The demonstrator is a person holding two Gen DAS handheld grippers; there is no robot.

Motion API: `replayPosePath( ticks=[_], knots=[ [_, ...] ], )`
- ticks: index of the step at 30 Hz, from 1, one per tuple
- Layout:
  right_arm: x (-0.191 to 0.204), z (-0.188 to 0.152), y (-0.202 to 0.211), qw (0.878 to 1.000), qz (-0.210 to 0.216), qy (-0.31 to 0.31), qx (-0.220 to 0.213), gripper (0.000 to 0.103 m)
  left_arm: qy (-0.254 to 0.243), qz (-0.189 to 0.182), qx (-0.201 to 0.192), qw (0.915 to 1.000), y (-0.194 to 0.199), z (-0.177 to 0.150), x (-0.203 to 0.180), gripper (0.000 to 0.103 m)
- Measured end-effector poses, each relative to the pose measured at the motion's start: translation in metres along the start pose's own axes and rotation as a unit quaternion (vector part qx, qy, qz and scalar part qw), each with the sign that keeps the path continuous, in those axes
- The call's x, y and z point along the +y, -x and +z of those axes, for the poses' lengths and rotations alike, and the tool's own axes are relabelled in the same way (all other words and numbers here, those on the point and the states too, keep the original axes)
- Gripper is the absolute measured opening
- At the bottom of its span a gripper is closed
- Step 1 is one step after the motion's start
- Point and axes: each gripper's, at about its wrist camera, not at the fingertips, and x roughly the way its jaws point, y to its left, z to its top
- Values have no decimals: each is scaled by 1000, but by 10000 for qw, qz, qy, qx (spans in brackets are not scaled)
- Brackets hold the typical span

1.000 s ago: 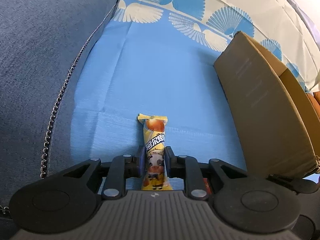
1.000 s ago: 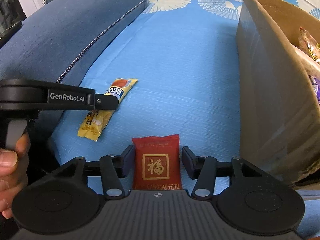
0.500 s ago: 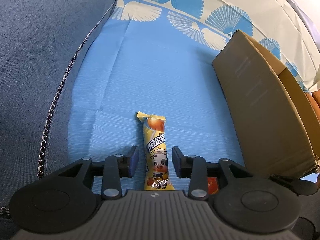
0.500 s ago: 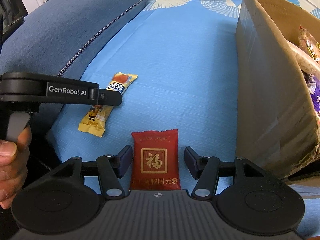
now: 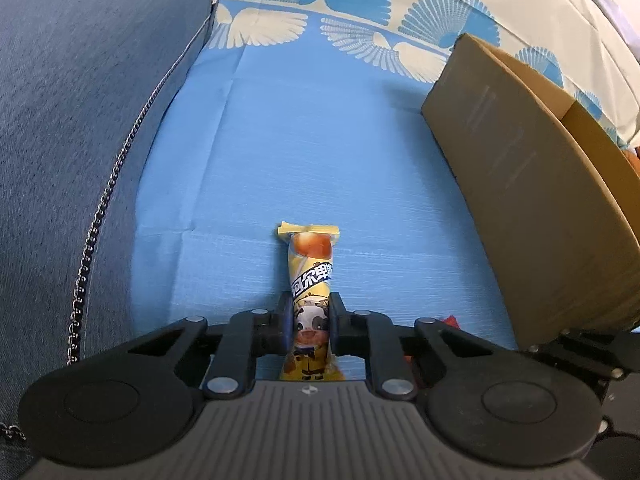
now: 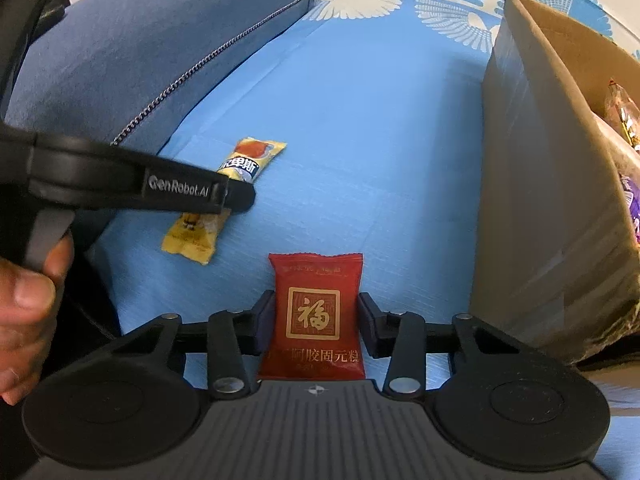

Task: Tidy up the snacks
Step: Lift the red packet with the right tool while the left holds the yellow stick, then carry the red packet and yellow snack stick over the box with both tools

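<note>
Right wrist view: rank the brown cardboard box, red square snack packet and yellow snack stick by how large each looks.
1. Brown cardboard box, by far the largest.
2. Red square snack packet.
3. Yellow snack stick: unsure, it lies farther from the camera and is partly hidden.

Yellow cow-print snack stick lying flat, red square packet beside, on blue cloth

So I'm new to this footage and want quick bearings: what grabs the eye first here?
Two bright wrappers on the light blue sheet: a slim yellow cow-print snack stick pinched by the left gripper, and a flat red gold-lettered snack packet between the right gripper pads, which have just been closing on it. To their right stands an open brown cardboard box with snacks inside.
</note>
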Motion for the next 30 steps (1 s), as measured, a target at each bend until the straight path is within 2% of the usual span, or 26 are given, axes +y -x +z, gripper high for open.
replayPosePath(
  ticks=[14, 22, 30],
  knots=[
    [-6, 4, 15, 9989, -21, -249, -405, 44, -109, 4, -156, 9998, 4, -3, 0, 18],
    [-7, 8, 38, 9955, 48, -296, -899, 44, 223, -224, -659, 9973, 23, -3, 11, 18],
    [-12, 13, 69, 9884, 189, -380, -1459, 44, 677, -435, -1185, 9897, 41, -1, 25, 18]
  ],
)
